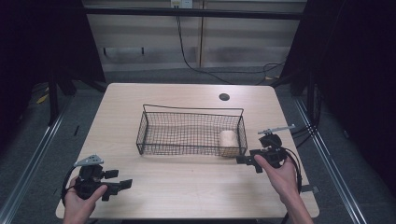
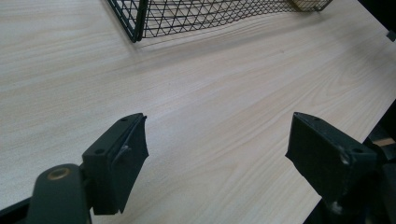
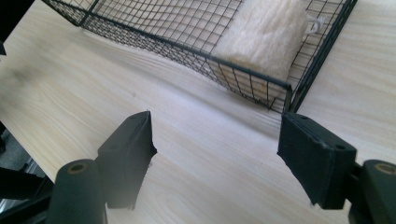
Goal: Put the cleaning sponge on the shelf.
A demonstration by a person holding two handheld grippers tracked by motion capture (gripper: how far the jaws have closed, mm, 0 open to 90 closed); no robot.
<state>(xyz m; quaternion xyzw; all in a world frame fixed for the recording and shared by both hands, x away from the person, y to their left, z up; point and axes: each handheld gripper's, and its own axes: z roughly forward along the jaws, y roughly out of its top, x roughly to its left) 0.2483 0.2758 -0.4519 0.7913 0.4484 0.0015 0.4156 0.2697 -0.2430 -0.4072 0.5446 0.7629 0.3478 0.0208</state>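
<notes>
Fingers [image 3: 128,154] of the right gripper [image 1: 250,161] are seen spread apart and empty at the wire basket's [image 1: 191,110] near right corner; the left gripper [image 1: 116,179], also parted, is held over the table [image 1: 187,186]. A cream roll [image 1: 228,140] lies inside. That corner wire could be snagged. The roll's far end is cut off.

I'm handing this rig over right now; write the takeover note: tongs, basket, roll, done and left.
Left tongs: open, nothing between them, over bare table at the near left.
Right tongs: open, nothing held, just outside the wire basket's near right corner.
Cream fluffy roll: lying inside the basket at its right end, touched by neither tongs.
Done: the roll appears placed in the basket.
Left: probably only to draw the right tongs clear; confirm the roll sits flat.
</notes>
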